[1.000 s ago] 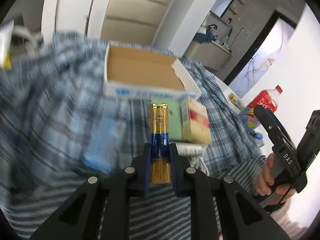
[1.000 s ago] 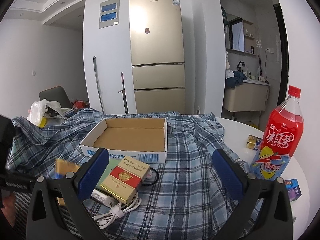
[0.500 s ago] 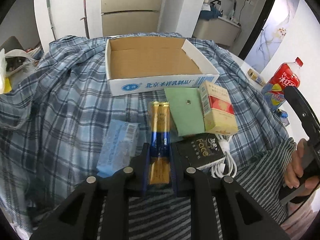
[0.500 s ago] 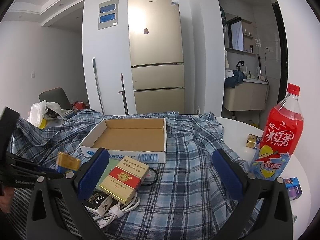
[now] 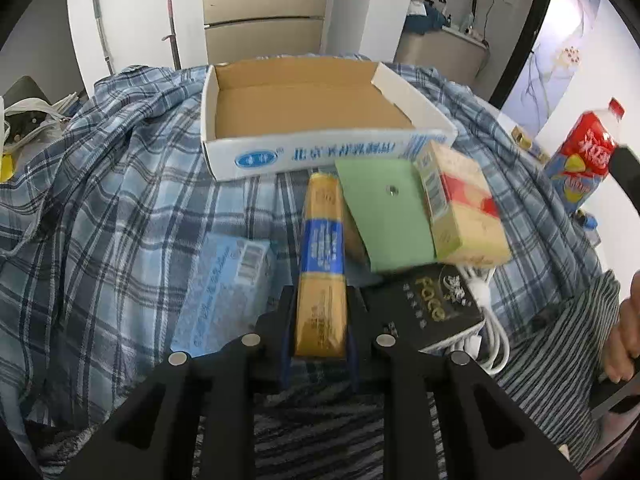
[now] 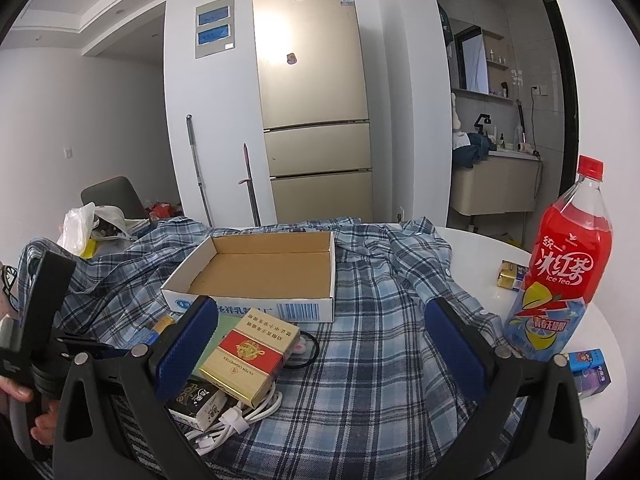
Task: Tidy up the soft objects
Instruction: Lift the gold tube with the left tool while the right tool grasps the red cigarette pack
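My left gripper (image 5: 318, 322) is shut on a long gold and blue packet (image 5: 322, 264), held above the plaid shirt and pointing at the open white cardboard tray (image 5: 304, 152). A blue tissue pack (image 5: 224, 292) lies just left of it. A green pouch (image 5: 386, 216), a red and gold carton (image 5: 460, 210) and a black box (image 5: 432, 312) lie to its right. My right gripper (image 6: 332, 344) is open and empty, low over the shirt (image 6: 384, 344) in front of the tray (image 6: 256, 280). The carton also shows in the right wrist view (image 6: 250, 356).
A red ice tea bottle (image 6: 560, 276) stands at the right on the white table (image 6: 476, 244), with small boxes (image 6: 590, 370) near it. A coiled white cable (image 6: 236, 416) lies by the black box. A fridge (image 6: 316, 100) stands behind.
My left gripper has swung with the gold and blue packet toward the tray and moved closer to it. The right gripper has stayed where it was, open.
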Demonstrator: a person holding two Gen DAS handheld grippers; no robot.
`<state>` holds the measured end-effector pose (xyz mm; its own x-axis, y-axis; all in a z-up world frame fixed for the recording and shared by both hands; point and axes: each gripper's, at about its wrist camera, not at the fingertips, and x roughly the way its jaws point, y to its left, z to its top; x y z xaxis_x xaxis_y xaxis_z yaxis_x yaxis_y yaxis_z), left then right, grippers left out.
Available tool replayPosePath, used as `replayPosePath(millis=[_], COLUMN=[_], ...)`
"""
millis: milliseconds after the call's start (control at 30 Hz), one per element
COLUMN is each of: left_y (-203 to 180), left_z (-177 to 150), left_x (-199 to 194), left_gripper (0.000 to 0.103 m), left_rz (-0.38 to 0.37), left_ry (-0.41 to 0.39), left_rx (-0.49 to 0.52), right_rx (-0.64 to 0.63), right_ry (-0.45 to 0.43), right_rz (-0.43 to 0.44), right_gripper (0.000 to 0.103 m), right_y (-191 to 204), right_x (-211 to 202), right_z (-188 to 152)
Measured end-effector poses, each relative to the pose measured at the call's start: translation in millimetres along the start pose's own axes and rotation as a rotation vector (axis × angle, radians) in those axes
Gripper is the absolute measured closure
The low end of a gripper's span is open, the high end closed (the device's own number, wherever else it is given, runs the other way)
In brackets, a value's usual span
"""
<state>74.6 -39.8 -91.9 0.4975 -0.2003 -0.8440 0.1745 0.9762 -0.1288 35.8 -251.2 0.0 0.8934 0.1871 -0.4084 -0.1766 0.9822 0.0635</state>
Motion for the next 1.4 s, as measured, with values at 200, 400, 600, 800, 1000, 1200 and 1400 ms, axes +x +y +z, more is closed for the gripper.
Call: replayPosePath(millis=[200, 400, 600, 800, 1000, 1200, 1400], left_y=[5, 2, 0, 1, 16, 19, 17], left_z=[-4, -4, 2, 8, 8, 1, -5], left_x=[4, -26, -74, -96, -93, -89, -92], left_gripper=[0.081, 0.082, 0.082, 0.082, 0.082, 0.082, 0.082], left_rz=[-0.017, -0.012, -0.024, 0.085, 0.117, 0.133, 0.147], left_ry=[0.013, -0.112, -0.346, -0.604, -0.721, -0.748, -0.781], left_rx=[-0.026, 0.004, 0.032, 0.057, 0.017, -0.001, -0.004], right_rx=[0.000, 0.001, 0.006, 0.013, 0.000, -0.016, 0.049], right_ry=[0.012, 0.026, 0.047, 0.048, 0.071, 0.151, 0.340], right_rz=[0.002, -0.016, -0.006, -0.003, 0.002, -0.015, 0.035], right_gripper=[0.000, 0.000, 0.000, 0.000, 0.000, 0.000, 0.000], right_y=[0, 0, 3, 12, 28, 43, 44], right_x=[2, 5, 2, -2, 6, 31, 74], right_z=[-1, 1, 15, 37, 47, 40, 20])
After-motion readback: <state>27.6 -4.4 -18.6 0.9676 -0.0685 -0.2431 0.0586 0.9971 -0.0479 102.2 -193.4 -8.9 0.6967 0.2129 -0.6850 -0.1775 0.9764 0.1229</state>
